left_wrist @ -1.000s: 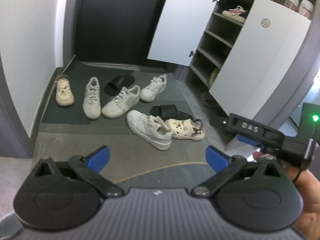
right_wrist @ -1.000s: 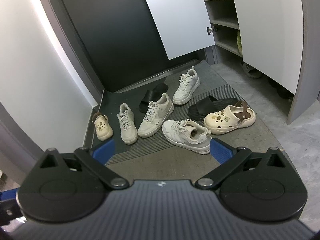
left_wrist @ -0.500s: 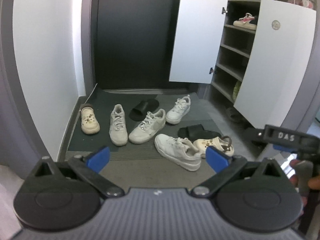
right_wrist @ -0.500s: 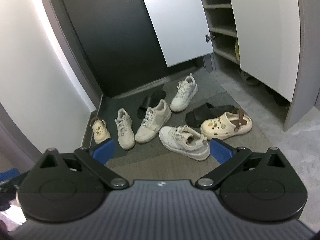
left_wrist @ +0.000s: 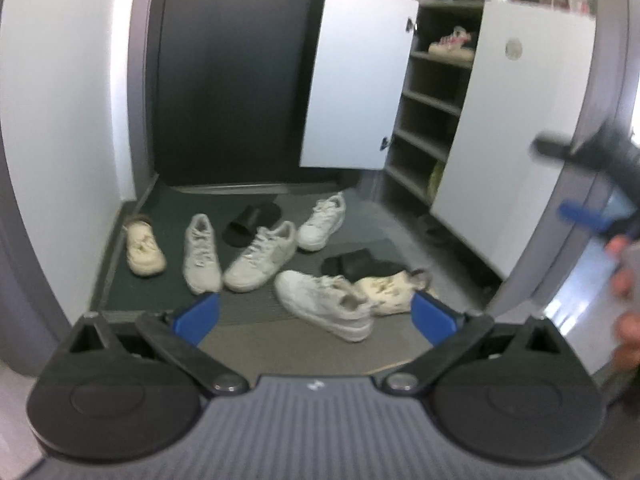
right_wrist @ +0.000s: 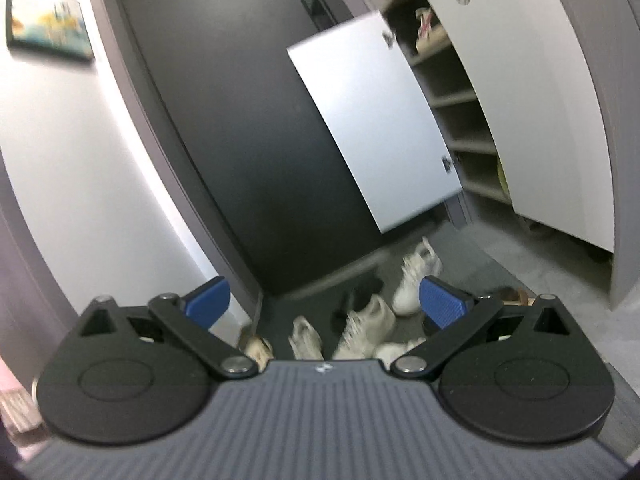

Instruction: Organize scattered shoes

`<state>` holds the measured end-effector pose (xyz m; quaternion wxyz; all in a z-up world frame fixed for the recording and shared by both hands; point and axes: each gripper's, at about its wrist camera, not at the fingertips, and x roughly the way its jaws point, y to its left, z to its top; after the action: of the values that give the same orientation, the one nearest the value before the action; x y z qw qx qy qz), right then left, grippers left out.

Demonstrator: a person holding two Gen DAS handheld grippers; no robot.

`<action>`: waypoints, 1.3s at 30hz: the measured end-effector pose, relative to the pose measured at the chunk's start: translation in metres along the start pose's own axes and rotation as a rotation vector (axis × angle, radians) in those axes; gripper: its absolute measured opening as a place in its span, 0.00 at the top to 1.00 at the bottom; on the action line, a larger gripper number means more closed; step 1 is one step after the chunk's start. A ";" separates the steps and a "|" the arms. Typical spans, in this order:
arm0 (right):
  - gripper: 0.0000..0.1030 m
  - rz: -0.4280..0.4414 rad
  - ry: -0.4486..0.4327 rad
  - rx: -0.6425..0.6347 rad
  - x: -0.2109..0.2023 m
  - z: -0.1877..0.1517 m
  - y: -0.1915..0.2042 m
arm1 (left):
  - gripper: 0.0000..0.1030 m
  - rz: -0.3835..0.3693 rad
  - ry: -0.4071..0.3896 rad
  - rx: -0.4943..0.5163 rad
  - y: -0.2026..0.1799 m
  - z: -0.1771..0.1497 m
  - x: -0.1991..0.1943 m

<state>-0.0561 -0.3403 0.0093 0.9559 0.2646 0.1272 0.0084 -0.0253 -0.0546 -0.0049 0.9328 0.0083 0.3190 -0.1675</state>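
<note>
Several shoes lie scattered on the dark mat (left_wrist: 168, 216). In the left wrist view there are a cream clog (left_wrist: 142, 248), white sneakers (left_wrist: 201, 254) (left_wrist: 262, 262) (left_wrist: 324, 216) (left_wrist: 324, 300), two black slides (left_wrist: 250, 218) (left_wrist: 360, 266) and a second cream clog (left_wrist: 386, 288). My left gripper (left_wrist: 315, 316) is open and empty, well above the floor. My right gripper (right_wrist: 325, 302) is also open and empty, tilted up at the door; sneakers (right_wrist: 366, 328) show low between its fingers. It appears blurred at the right edge (left_wrist: 592, 160).
An open shoe cabinet (left_wrist: 424, 120) stands on the right with both white doors (left_wrist: 356, 80) swung out and a pink-and-white shoe (left_wrist: 450, 44) on an upper shelf. A dark door (left_wrist: 232, 80) closes the back. A hand (left_wrist: 626, 280) shows at the right edge.
The right gripper has tilted sharply upward, so the shoes dropped to the bottom of its view. The left gripper has risen a little. In the left view the right gripper moved up.
</note>
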 end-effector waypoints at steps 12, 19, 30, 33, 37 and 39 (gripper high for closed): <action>0.00 0.042 0.039 0.148 -0.013 -0.003 -0.004 | 0.00 0.038 0.186 -0.016 0.006 0.028 0.081; 0.00 -0.089 0.088 0.133 -0.007 -0.006 -0.005 | 0.00 0.005 0.289 0.163 -0.013 0.018 0.235; 0.00 -0.242 0.231 0.258 0.079 -0.010 -0.045 | 0.06 -0.095 0.352 0.120 -0.020 -0.009 0.463; 0.00 -0.251 0.313 0.239 0.112 -0.018 -0.046 | 0.07 -0.115 0.397 0.099 -0.023 -0.022 0.502; 0.00 -0.273 0.337 0.245 0.136 -0.021 -0.053 | 0.08 -0.127 0.463 0.089 -0.028 -0.041 0.545; 0.00 -0.292 0.329 0.268 0.143 -0.019 -0.060 | 0.10 -0.140 0.490 0.105 -0.036 -0.049 0.565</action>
<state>0.0742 -0.3703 -0.0710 0.8699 0.3627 0.3176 -0.1037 0.3521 -0.2564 -0.3788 0.8120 0.0749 0.5262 -0.2410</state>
